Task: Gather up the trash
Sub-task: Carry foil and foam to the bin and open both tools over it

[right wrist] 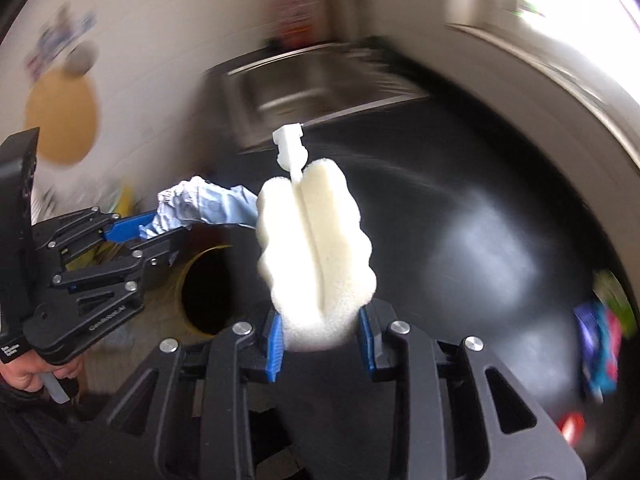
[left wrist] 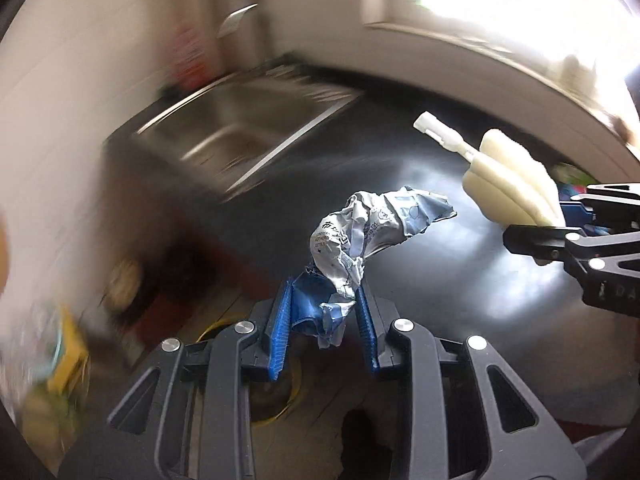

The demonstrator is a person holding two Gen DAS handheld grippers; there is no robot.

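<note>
Trash was mid-carry: my left gripper (left wrist: 324, 320) clamped a crumpled wrapper (left wrist: 372, 236), my right gripper (right wrist: 320, 332) pinched a foam sponge-head (right wrist: 316, 248); next, release over the bin opening (right wrist: 208, 288) at 9 o'clock.

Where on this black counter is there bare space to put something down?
The black counter is bare across its glossy middle, between the steel sink and the colourful packets at its right edge. Crowded: that packet corner, and the left side near the yellow-rimmed bin.
</note>
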